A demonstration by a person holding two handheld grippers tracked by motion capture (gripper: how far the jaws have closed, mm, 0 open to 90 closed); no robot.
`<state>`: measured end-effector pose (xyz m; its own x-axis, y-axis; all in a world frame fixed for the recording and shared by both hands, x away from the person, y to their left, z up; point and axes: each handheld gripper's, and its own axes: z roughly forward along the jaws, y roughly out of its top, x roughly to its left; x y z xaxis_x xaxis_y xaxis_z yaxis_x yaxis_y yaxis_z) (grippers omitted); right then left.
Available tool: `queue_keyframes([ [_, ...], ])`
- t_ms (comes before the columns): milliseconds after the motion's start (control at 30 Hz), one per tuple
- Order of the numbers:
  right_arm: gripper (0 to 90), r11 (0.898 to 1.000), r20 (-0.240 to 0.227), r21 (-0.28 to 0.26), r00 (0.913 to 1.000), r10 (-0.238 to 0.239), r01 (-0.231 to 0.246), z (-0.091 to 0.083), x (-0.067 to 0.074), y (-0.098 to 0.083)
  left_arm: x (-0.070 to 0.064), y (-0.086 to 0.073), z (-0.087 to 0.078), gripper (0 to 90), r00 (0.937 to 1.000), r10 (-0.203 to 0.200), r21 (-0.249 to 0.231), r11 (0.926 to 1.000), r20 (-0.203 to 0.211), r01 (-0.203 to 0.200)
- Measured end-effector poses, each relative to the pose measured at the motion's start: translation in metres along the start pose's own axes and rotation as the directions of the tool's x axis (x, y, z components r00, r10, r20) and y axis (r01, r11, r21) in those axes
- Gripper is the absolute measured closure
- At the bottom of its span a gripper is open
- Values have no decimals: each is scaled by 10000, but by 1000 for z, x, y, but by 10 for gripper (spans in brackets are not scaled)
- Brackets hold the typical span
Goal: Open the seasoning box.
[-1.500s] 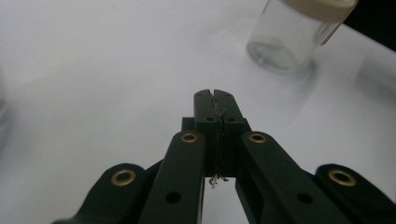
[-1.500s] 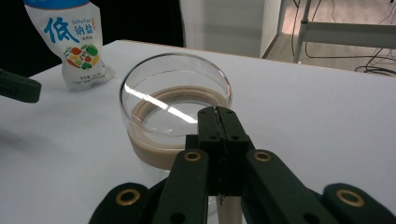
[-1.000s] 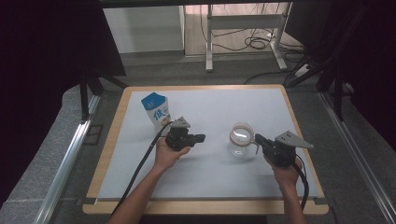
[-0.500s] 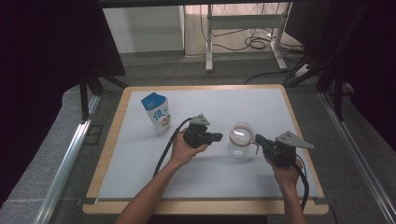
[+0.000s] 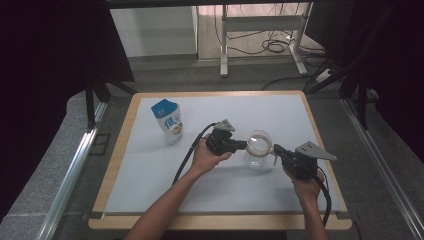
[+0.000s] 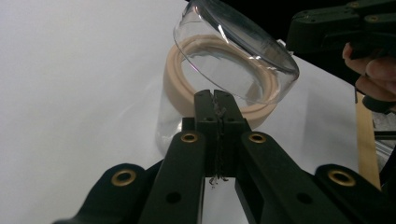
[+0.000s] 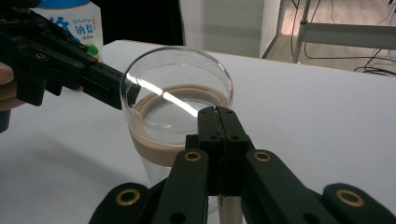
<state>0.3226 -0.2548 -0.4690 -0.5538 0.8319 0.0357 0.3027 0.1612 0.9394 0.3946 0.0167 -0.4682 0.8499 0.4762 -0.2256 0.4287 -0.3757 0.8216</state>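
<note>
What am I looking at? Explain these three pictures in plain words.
There is no machine here: a person holds a hand tool with two black jaws in each hand. The wide picture comes from a camera above the table. The other two come from small cameras riding on the tools, looking along their jaws. On the white surface stand a blue and white pouch and a glass jar with a beige ring, its glass lid tilted up. The left gripper and right gripper point at the jar from opposite sides, jaws shut, nothing clamped.
</note>
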Motion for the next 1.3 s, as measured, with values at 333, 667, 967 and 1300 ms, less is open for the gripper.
queue_keyframes([
  [333,895,9984,-601,359,9973,-414,436,-6,28,-3,0,10,-3,900,10000,26,-29,10000,80,-26],
  [667,703,9678,-1990,2228,9773,-724,1170,16,57,-39,-11,25,-2,900,9989,429,195,9989,165,-432],
  [967,595,9571,-2383,2442,9664,-968,1561,26,65,-48,-26,45,2,900,9956,840,184,9962,416,-848],
  [1300,582,9548,-2260,2476,9681,-1083,1646,25,67,-50,-45,57,15,900,9885,1338,361,9900,703,-1366],
])
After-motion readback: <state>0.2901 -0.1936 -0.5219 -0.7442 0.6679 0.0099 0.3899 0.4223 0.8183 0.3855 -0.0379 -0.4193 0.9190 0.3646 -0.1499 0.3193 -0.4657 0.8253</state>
